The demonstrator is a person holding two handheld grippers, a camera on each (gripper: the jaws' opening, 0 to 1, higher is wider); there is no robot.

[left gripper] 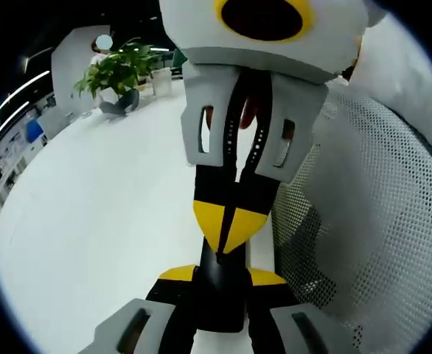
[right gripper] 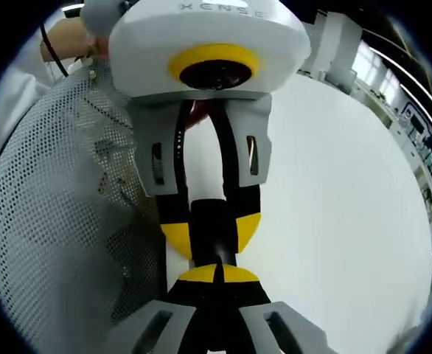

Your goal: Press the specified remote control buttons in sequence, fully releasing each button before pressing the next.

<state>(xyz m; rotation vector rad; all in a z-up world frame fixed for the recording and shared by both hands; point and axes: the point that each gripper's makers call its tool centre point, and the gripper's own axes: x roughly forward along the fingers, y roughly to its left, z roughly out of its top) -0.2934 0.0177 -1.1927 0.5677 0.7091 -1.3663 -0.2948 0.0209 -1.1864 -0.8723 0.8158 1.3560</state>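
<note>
Left gripper view shows the left gripper (left gripper: 222, 277) with its jaws clenched on either side of a slim black remote (left gripper: 220, 301), seen end-on and held off the white tabletop (left gripper: 98, 221), just beside a white mesh chair back (left gripper: 378, 206). The right gripper (left gripper: 228, 226) comes in from above with its jaws pressed together into a single yellow point, and that point sits on or right at the remote's upper part. Right gripper view agrees: its own two tips meet in one wedge against the black body, while the opposite jaws stand apart around it. The main risk is that no buttons can be made out in either view, since the jaws cover the face, so a blunt paired tip could land on the wrong key or bridge two neighbours. Because the remote is held in the air, not lying flat, a push could pivot it or slide it through the left grip, which would weaken the press or drop it beside the chair. Lifting too little between presses would probably leave a key half down and break the sequence. The jaws crowding this close also hide the remote itself, which works against the rule of having the target visible.
</note>
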